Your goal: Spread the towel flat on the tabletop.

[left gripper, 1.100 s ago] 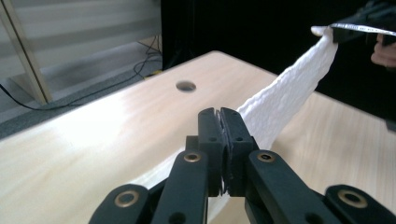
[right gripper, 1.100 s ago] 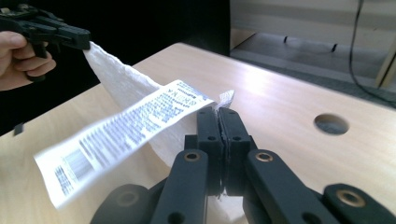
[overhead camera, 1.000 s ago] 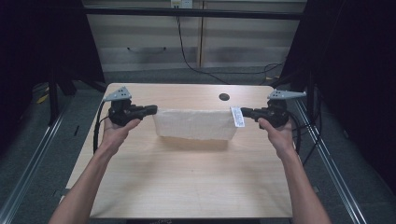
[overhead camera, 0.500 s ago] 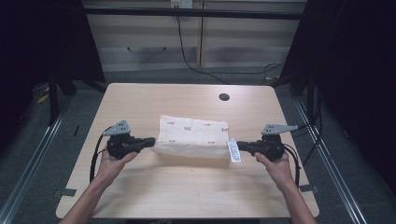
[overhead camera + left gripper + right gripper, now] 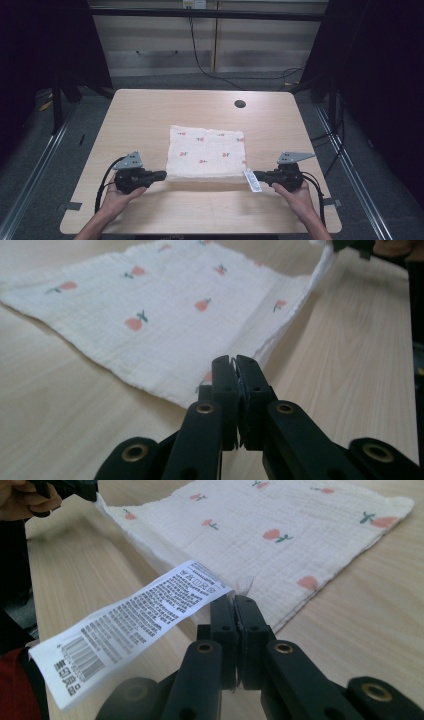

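Note:
A white cloth (image 5: 207,152) printed with small red fruit lies folded on the wooden table (image 5: 150,110), its far part flat and its near edge stretched between both grippers. My left gripper (image 5: 163,175) is shut on the near left corner; its own view has the jaws (image 5: 235,362) pinched on the cloth (image 5: 165,315) edge. At the near right corner my right gripper (image 5: 256,175) is shut on the fabric, where a white care label (image 5: 251,180) hangs out. That label (image 5: 130,625) juts left of the closed jaws in the right gripper view, with the cloth (image 5: 265,525) beyond.
A round cable hole (image 5: 240,104) sits in the table's far right part. Black frame posts and dark curtains flank the table, and cabinets (image 5: 200,45) stand behind it. Bare wood surrounds the cloth.
Both hands came toward me and down, dragging the cloth from the middle of the table to its near half. The cloth, held up a second ago, now lies mostly flat.

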Demonstrator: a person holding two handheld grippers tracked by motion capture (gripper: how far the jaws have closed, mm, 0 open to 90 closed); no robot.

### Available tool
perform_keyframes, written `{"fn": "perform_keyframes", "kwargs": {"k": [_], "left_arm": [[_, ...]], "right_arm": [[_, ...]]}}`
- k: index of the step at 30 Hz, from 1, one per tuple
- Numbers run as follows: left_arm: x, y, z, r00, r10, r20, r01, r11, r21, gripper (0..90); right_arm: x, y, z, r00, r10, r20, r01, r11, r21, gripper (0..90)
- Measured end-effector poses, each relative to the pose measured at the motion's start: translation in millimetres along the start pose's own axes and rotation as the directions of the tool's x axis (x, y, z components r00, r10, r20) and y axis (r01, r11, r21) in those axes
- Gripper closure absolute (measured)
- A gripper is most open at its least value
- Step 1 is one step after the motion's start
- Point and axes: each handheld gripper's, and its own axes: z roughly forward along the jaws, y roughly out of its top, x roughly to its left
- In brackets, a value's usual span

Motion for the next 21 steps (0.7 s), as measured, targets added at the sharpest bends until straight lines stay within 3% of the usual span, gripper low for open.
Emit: {"fn": "perform_keyframes", "kwargs": {"k": [4, 8, 15, 19, 21], "left_arm": [[0.0, -9.1, 5.7, 0.9999, -0.007, 0.007, 0.007, 0.9992, 0.04, 87.9], [-2.5, -12.1, 6.5, 0.9997, -0.016, 0.019, 0.015, 0.9987, 0.05, 87.6], [-6.2, -23.3, 9.2, 0.9985, -0.034, 0.042, 0.03, 0.9944, 0.101, 83.6], [-4.9, -22.6, 5.7, 0.9977, -0.053, 0.042, 0.049, 0.9951, 0.086, 80.3], [-4.9, -22.3, 2.6, 0.9981, -0.053, 0.031, 0.051, 0.9959, 0.074, 74.5]], "right_arm": [[1.2, -8.2, 2.7, 0.9999, 0.006, -0.012, -0.006, 1.0, 0.021, 88.2], [3.5, -13.9, 3.7, 0.9998, 0.003, -0.018, -0.002, 0.999, 0.043, 87.6], [4.4, -22.0, 3.4, 0.9984, 0.014, -0.055, -0.01, 0.998, 0.062, 81.1], [5.6, -24.7, 0.0, 0.9987, 0.019, -0.048, -0.016, 0.998, 0.062, 76.0], [6.1, -26.2, -4.0, 0.9988, 0.025, -0.042, -0.023, 0.998, 0.061, 72.9]]}}
